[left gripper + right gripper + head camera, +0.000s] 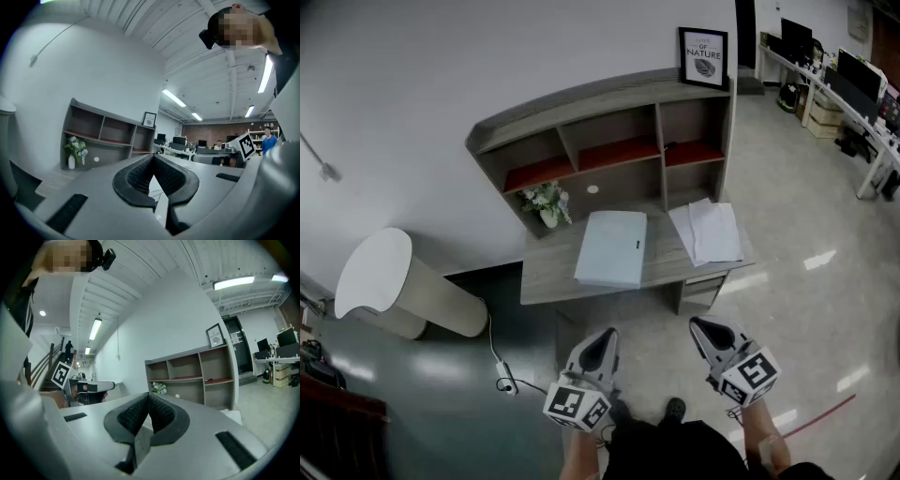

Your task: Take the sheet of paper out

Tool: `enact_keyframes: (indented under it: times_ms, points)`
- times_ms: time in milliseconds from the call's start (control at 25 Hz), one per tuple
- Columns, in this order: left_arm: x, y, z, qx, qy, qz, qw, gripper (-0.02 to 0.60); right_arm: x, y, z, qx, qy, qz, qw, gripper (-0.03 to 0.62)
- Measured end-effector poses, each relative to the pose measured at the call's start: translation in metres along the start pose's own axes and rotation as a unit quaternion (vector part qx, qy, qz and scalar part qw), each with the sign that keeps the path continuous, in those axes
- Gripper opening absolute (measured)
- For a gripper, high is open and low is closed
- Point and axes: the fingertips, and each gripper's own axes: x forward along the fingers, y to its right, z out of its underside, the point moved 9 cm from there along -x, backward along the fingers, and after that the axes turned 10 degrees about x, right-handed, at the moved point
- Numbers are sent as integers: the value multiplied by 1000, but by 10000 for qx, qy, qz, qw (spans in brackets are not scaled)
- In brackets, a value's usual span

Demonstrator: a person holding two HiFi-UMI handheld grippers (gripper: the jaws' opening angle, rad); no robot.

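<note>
Grey desk [546, 272] against white wall [441, 75] bears paper [708, 232]; left gripper [605, 336], right gripper [698, 325] both closed.

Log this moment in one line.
left gripper: shut, empty | right gripper: shut, empty | folder: on desk, untouched | papers: beside folder

Bare floor [647, 314] reaches the desk [548, 270] front; shelf unit [609, 117] and vase [548, 217] crowd its back.

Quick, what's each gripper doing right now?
Left gripper: jaws closed, holding nothing.
Right gripper: jaws closed, holding nothing.
</note>
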Motion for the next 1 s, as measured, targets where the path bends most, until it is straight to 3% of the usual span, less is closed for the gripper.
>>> enact_keyframes:
  times_ms: [720, 1000]
  points:
    - [1, 16, 10, -38, -129, -87, 9999, 13, -12, 2, 5, 169, 92, -90, 9998, 12]
    - [-5, 4, 25, -121, -296, -186, 9993, 13, 1, 2, 20, 265, -23, -78, 9996, 12]
